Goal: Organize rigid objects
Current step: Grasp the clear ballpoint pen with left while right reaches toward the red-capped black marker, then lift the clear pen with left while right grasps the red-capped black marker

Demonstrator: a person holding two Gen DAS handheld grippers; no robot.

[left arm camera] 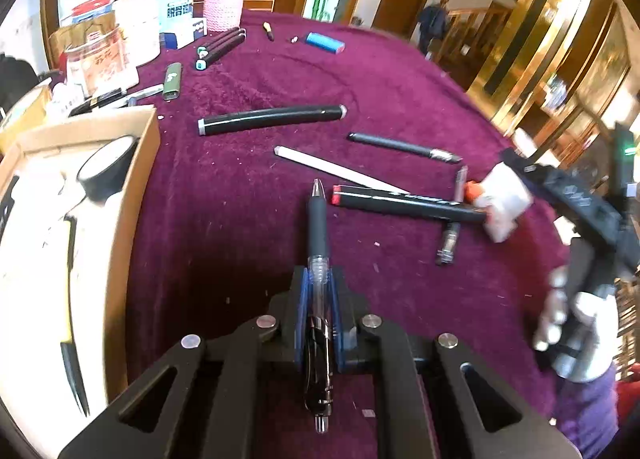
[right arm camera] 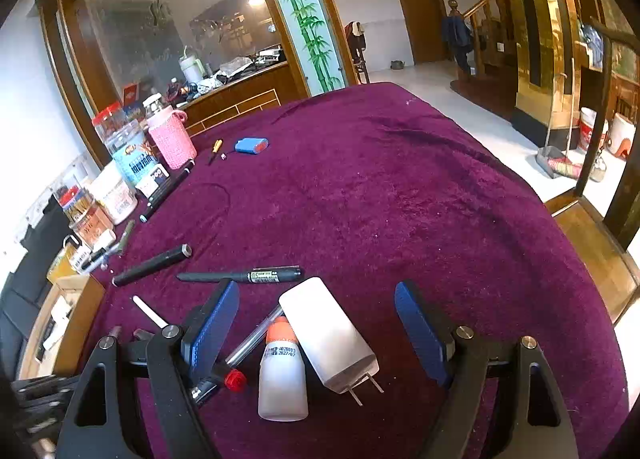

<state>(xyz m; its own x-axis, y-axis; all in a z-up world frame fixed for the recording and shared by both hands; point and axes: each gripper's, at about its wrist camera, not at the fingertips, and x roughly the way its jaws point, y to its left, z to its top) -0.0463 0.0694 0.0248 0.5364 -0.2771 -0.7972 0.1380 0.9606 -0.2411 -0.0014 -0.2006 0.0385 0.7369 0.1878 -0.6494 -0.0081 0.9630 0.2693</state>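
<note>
While clamped lengthwise in the left claw [left arm camera: 319, 299], ballpoint pen [left arm camera: 318, 219] pointing tip-forward above the purple worktop [left arm camera: 240, 199]. Just ahead, red-capped marker [left arm camera: 408, 201], white stick [left arm camera: 336, 169], slim dark pen [left arm camera: 404, 146] and thick black marker [left arm camera: 272, 120], spread apart on the cloth. Cardboard box [left arm camera: 136, 195] at left. Over on the right: right claw [right arm camera: 316, 323] spread wide, gripping nothing, flanking a white charger [right arm camera: 328, 333] and a small orange-capped bottle [right arm camera: 282, 371], side by side. Black gel pen [right arm camera: 240, 276] beyond them.
</note>
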